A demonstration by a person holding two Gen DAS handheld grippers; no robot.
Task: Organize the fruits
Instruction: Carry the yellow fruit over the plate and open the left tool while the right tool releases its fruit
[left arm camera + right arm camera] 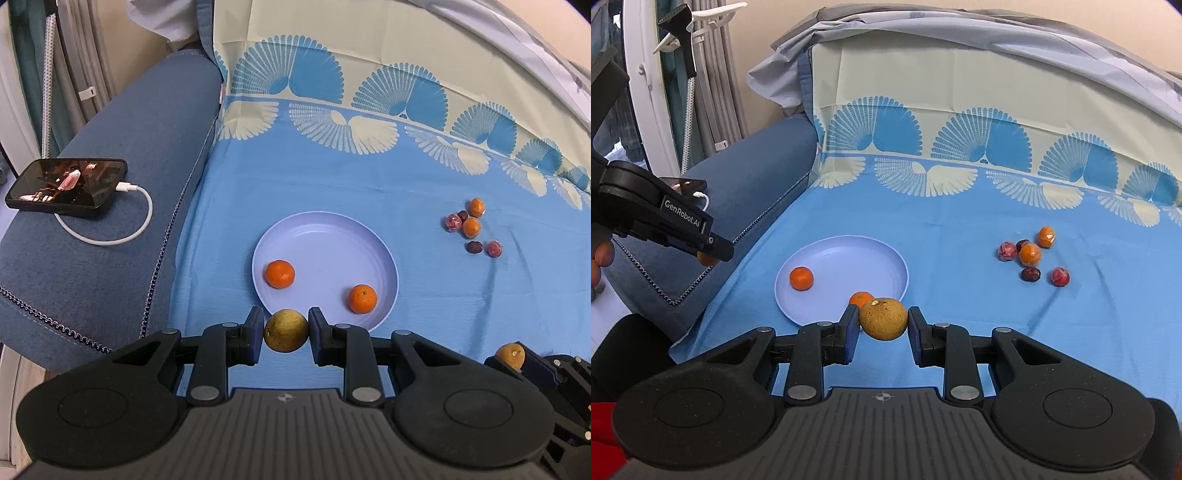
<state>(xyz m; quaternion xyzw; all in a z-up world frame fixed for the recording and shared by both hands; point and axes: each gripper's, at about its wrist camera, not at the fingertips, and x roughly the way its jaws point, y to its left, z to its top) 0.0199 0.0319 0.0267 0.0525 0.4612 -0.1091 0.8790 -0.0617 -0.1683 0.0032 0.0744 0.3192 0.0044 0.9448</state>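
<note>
A lavender plate [332, 236] lies on the blue cloth and holds two oranges [279, 273] [362, 298]. My left gripper [286, 330] is shut on a yellow-brown round fruit [285, 334] just above the plate's near rim. My right gripper [882, 319] is shut on a similar yellow-brown fruit [883, 318], near the plate [849, 258] at its right front edge. The right gripper with its fruit [510, 355] shows at the lower right of the left wrist view. The left gripper [713, 254] shows at the left of the right wrist view.
A cluster of small oranges and dark red fruits [471, 227] [1030, 254] lies on the cloth to the right of the plate. A phone [66, 188] with a white cable rests on the blue sofa arm at left. The cloth rises up a backrest behind.
</note>
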